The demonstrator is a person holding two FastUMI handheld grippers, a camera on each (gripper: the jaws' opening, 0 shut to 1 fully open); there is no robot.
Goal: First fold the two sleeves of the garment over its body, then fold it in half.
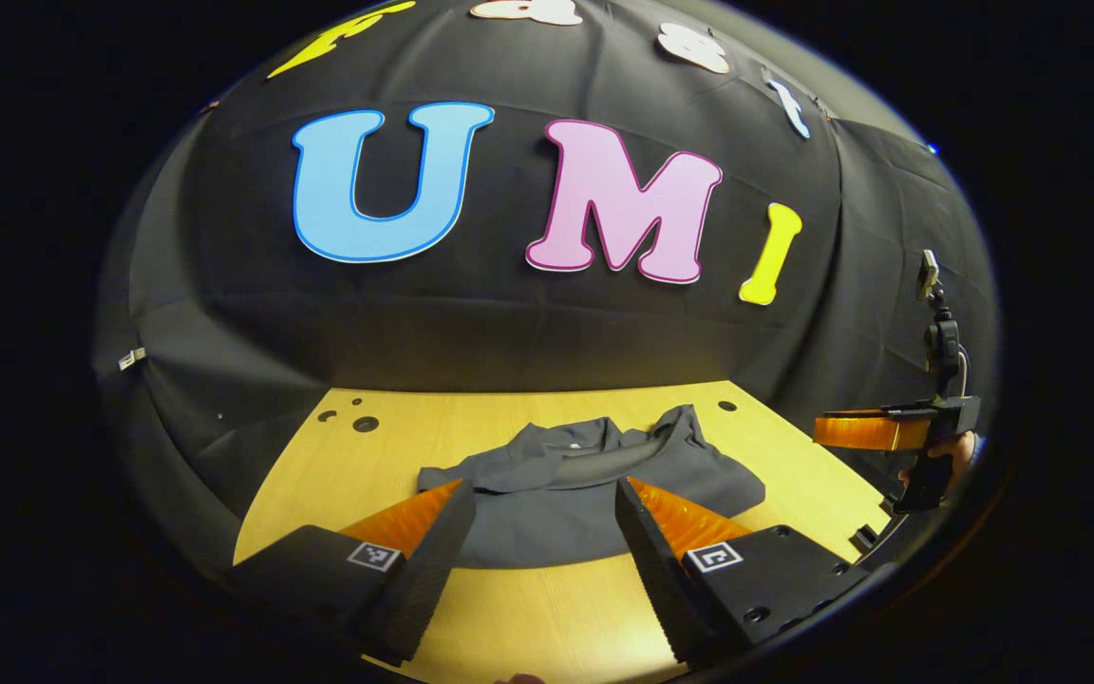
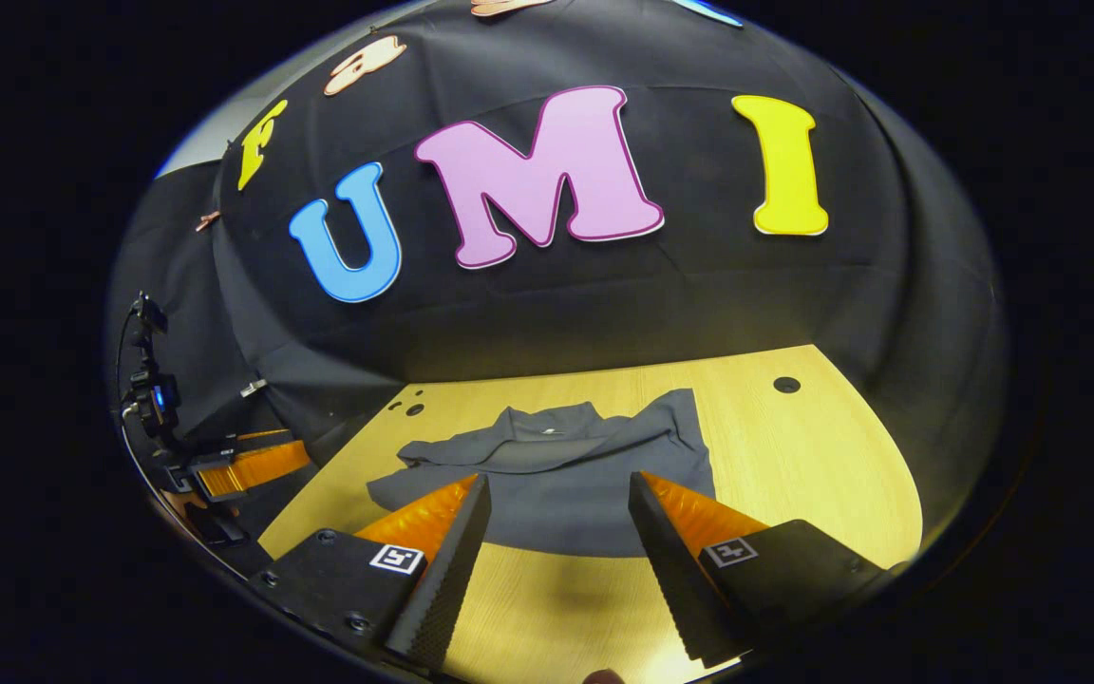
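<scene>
Gray shirt [image 1: 594, 484] lies on wooden table [image 1: 547, 617], ahead of and between both sets of jaws. Shirt looks compact, cloth layered near collar; sleeves seemingly laid over body, exact fold stage unclear. Left gripper [image 1: 545, 513] jaws wide apart, gripping nothing, held above near hem, likely to keep whole shirt in sight. Right gripper [image 2: 558, 508] likewise spread, unloaded, facing hem, clear of cloth.

Gaping right gripper [image 2: 556, 503] above garment [image 2: 547, 484]
</scene>
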